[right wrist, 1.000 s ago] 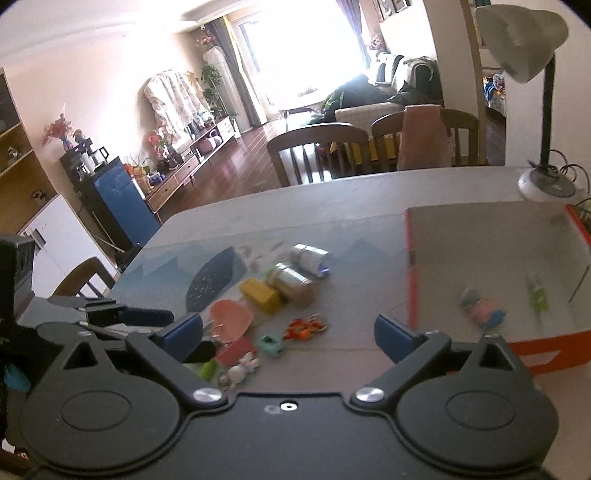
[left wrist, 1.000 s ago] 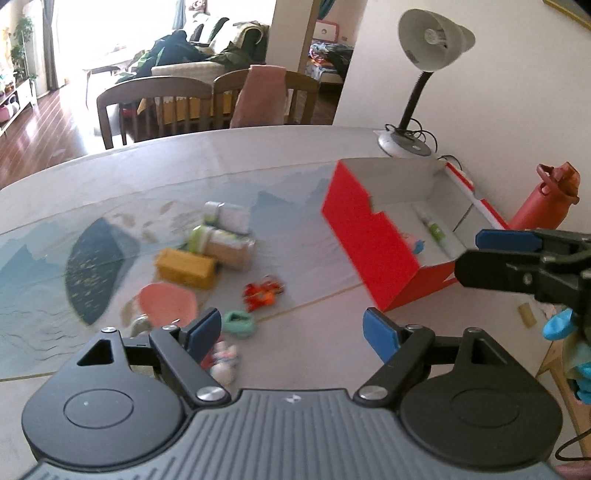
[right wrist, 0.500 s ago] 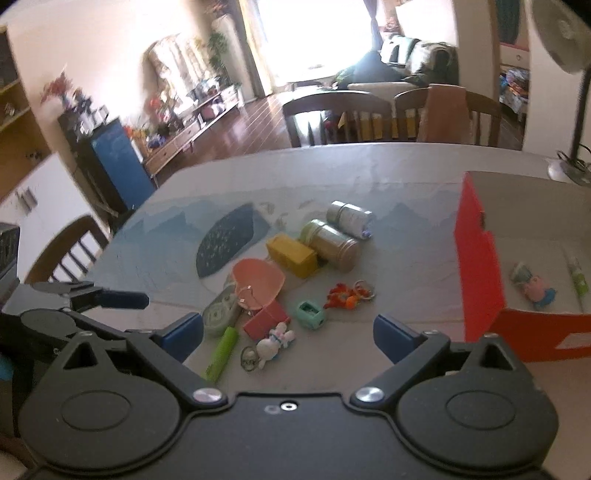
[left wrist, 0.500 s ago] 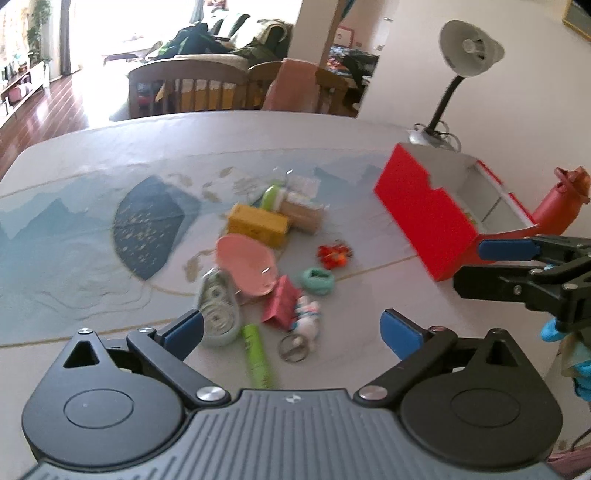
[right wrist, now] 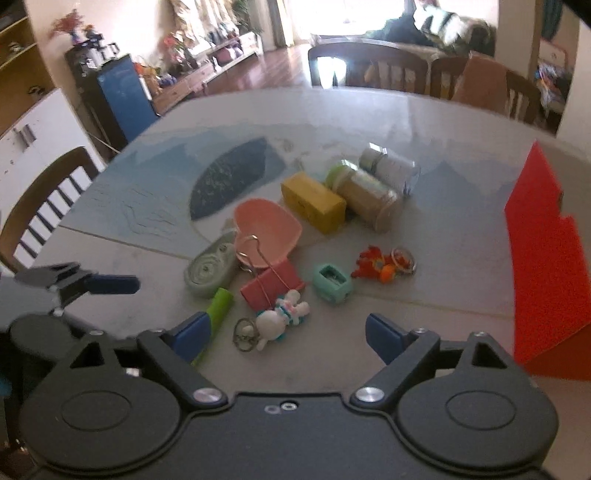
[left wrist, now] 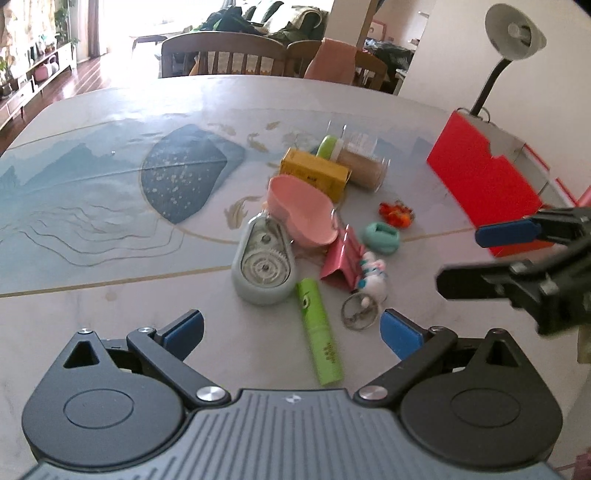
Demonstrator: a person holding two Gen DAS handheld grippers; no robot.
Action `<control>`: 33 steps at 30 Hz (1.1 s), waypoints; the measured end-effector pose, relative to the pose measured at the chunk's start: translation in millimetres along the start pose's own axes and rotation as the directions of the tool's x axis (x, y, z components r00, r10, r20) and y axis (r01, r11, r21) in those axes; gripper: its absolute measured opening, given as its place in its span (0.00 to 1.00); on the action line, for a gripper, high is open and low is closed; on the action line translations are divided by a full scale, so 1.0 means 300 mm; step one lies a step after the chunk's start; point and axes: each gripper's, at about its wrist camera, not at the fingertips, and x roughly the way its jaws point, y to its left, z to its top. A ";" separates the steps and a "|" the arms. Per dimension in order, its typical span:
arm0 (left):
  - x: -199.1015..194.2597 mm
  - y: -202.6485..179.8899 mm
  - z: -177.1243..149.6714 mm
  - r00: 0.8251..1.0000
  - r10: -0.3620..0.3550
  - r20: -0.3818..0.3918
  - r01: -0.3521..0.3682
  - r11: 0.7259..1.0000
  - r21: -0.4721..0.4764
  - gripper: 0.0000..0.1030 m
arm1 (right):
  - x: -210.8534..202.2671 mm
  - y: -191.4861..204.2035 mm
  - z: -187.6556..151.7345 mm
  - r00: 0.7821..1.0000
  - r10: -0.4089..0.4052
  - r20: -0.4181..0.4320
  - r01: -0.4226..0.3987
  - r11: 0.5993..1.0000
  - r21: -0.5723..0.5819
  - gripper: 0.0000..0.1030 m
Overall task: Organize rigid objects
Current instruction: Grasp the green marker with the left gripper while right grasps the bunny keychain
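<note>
A pile of small items lies on the table: a green tube [left wrist: 321,332], a grey tape dispenser [left wrist: 262,258], a pink dish [left wrist: 303,210], a yellow box [left wrist: 314,175], a pink binder clip [left wrist: 341,258], a bunny keychain [right wrist: 280,319], a teal sharpener [right wrist: 330,282] and an orange keychain [right wrist: 380,264]. My left gripper [left wrist: 291,332] is open above the green tube and touches nothing. My right gripper [right wrist: 288,338] hovers over the bunny keychain. Its jaws are closing, but its pads are clear of the keychain.
An open red box [left wrist: 484,177] stands at the right, with a desk lamp [left wrist: 513,26] behind it. Two jars [right wrist: 365,195] lie beyond the yellow box. Wooden chairs [left wrist: 221,55] line the far edge. The patterned mat [left wrist: 110,192] spreads out to the left.
Both grippers have sunk toward the table and moved in over the pile, which now looks much larger. The left fingers spread wider, while the right fingers have drawn slightly together.
</note>
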 end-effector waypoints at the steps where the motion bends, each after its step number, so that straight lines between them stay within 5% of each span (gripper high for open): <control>1: 0.009 -0.003 -0.007 1.000 0.009 0.002 -0.009 1.000 0.008 0.99 | 0.020 -0.002 0.000 1.000 -0.008 -0.011 0.008 1.000 0.010 0.83; 19: 0.095 -0.073 -0.062 0.999 0.051 0.017 -0.052 0.997 0.052 0.98 | 0.184 0.064 0.008 0.990 -0.090 -0.109 0.099 0.992 0.076 0.68; 25: 0.107 -0.086 -0.062 0.999 0.053 0.013 -0.053 0.998 0.035 0.98 | 0.205 0.070 0.012 0.988 -0.100 -0.121 0.112 0.990 0.090 0.57; 33: 0.102 -0.117 -0.068 0.997 0.071 0.035 -0.073 0.996 0.055 0.78 | 0.207 0.076 0.012 0.989 -0.089 -0.116 0.100 0.991 0.093 0.41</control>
